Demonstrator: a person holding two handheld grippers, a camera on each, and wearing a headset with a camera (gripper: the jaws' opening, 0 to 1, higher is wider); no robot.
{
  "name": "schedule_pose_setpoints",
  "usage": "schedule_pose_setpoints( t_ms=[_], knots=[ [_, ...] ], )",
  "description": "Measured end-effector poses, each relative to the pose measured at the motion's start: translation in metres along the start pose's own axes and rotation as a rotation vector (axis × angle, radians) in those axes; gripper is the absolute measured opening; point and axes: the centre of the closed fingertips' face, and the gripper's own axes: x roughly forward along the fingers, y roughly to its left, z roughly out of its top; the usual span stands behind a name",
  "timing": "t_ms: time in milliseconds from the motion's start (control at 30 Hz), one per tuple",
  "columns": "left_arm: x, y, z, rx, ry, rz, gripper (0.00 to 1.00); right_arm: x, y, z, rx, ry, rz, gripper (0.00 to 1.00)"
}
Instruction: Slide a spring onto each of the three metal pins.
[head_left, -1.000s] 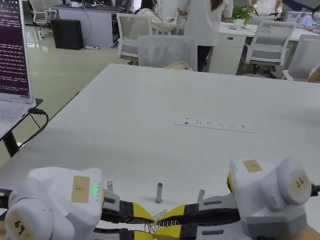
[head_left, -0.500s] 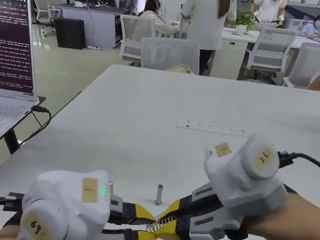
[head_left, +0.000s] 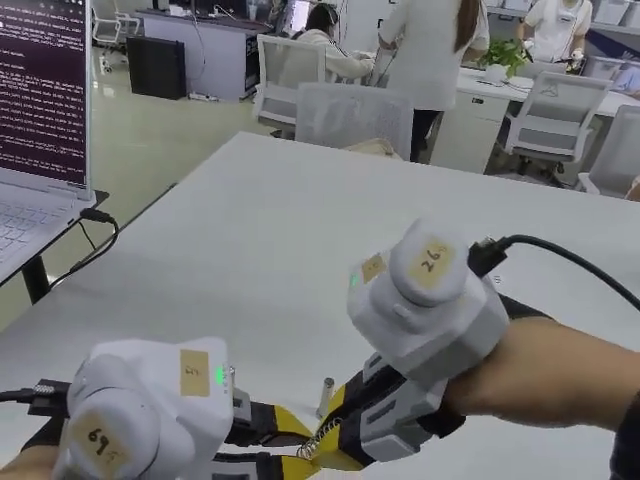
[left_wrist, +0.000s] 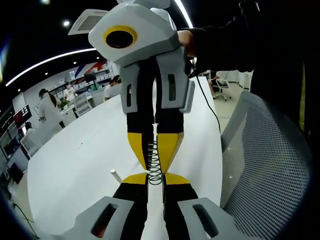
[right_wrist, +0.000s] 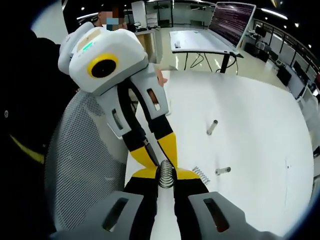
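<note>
Thin steel wire, loosely wound: the spring (left_wrist: 156, 162) is held in the air between both tools, above the white table (head_left: 300, 250). The left gripper (left_wrist: 156, 179) has its yellow jaws pinched on one end. The right gripper (right_wrist: 166, 176) is closed on the other end, so in the right gripper view the coil shows end-on between the tips. In the head view a pin (head_left: 327, 392) stands just beyond the pair, at 12 o'clock from the coil. In the right gripper view a second spring (right_wrist: 201, 174) lies on the table at 3 o'clock from the held one. A bare pin (right_wrist: 223, 170) sits just past it, and another pin (right_wrist: 212, 127) at 1 o'clock. I judge the spring to be very light and elastic, easy to buckle or flick away. A gentle hold near one end, across the coils, should leave the open bore free to go over a pin.
</note>
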Motion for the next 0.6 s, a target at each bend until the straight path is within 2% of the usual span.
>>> schedule_pose_setpoints(
  t_ms=[267,600],
  knots=[
    [-0.001,0.007,-0.001,-0.023,-0.006,0.03,0.03,0.002,-0.005,0.003,-0.022,0.086,0.006,0.08],
    [-0.012,0.02,-0.007,-0.04,0.007,0.056,0.03,0.006,-0.01,0.016,-0.048,0.111,0.018,0.08]
  ],
)
